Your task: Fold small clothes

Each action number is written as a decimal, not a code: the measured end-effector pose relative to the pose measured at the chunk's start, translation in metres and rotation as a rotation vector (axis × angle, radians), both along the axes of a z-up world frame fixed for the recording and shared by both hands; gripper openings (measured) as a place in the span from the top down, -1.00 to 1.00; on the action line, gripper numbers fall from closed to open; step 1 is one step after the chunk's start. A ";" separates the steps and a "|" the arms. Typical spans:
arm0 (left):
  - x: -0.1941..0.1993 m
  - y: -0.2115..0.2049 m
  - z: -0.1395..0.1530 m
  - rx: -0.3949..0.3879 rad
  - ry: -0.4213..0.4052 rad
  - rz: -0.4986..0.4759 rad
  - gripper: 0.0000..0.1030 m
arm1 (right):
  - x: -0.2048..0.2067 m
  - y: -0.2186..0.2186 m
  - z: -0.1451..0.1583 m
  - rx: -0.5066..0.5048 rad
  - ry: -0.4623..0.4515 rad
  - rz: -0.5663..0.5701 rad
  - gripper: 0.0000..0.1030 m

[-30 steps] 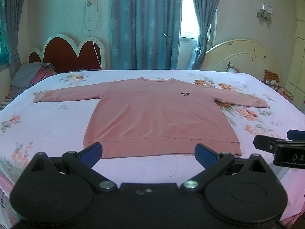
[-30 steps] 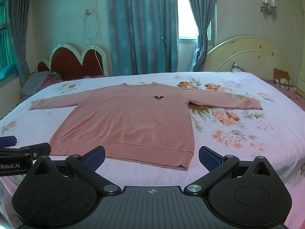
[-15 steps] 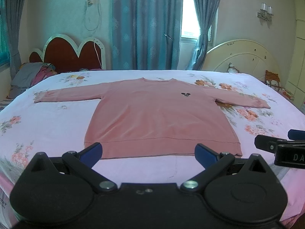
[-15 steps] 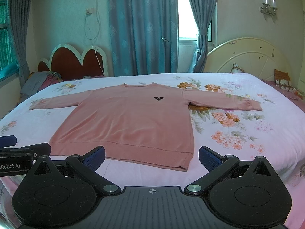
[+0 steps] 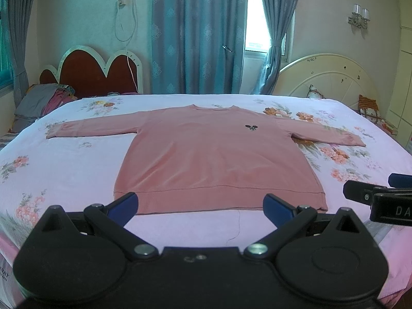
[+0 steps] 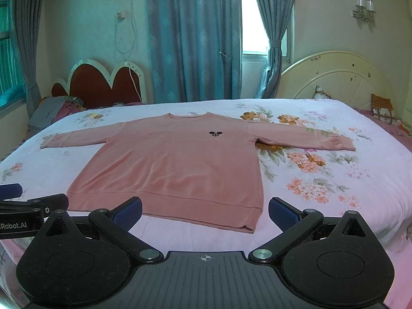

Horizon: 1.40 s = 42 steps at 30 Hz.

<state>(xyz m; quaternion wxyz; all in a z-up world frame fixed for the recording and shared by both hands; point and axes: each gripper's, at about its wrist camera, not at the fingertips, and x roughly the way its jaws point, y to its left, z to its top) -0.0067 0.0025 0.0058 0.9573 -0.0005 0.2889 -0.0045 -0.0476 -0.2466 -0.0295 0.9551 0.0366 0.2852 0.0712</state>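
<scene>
A bed (image 5: 77, 170) with a pink flowered sheet fills both views. Spread flat in the middle of the bed lies a pink sweater (image 5: 216, 159), front up, both sleeves stretched out sideways, neckline toward the far curtains (image 6: 195, 38), a small dark emblem (image 6: 215, 134) on its chest. Just short of the sweater's hem, the left gripper (image 5: 200, 206) and right gripper (image 6: 204, 212) hover side by side, each with jaws spread wide and holding nothing
</scene>
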 end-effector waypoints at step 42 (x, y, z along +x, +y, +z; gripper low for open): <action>0.043 0.006 -0.002 -0.012 0.001 -0.004 -1.00 | 0.043 -0.010 -0.004 0.000 -0.001 -0.067 -1.00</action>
